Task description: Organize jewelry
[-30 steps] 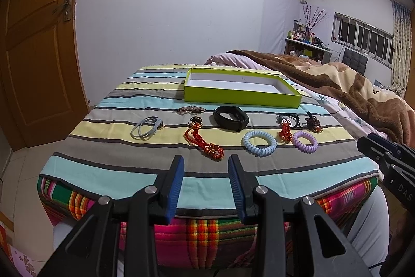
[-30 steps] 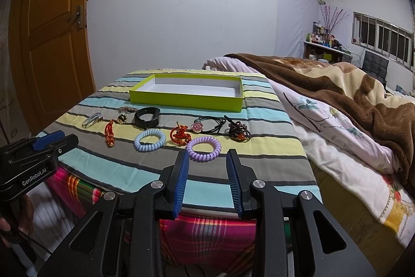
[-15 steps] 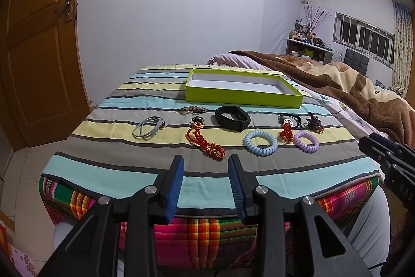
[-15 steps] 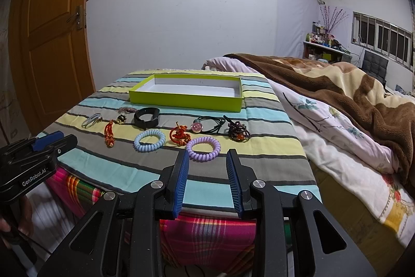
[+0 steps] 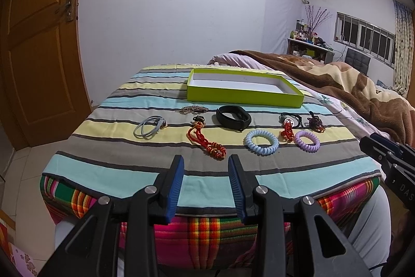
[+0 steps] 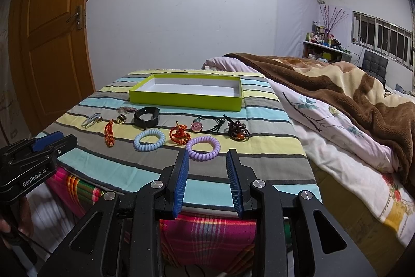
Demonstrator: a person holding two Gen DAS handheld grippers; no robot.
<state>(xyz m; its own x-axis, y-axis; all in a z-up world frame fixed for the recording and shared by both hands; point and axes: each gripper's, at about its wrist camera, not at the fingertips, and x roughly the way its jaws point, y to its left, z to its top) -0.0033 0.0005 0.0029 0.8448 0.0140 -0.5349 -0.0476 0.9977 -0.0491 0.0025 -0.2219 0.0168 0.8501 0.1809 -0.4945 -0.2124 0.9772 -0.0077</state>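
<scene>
An empty lime-green tray (image 5: 243,96) (image 6: 186,98) stands at the far side of the striped table. In front of it lie a grey cord (image 5: 149,129), a red knotted charm (image 5: 205,142), a black band (image 5: 233,117) (image 6: 146,116), a blue coil hair tie (image 5: 262,141) (image 6: 149,140), a purple coil hair tie (image 5: 307,140) (image 6: 203,147), a small red charm (image 6: 179,136) and a dark beaded piece (image 6: 238,132). My left gripper (image 5: 206,162) is open and empty above the near table edge. My right gripper (image 6: 207,157) is open and empty just short of the purple hair tie.
The table carries a striped cloth (image 5: 119,168) over a plaid cover. A bed with a brown blanket (image 6: 337,95) runs along the right. A wooden door (image 5: 33,56) stands at the left. A small brooch (image 5: 194,108) lies near the tray.
Both grippers have barely shifted; the views are almost the same. Nothing on the table has moved.
</scene>
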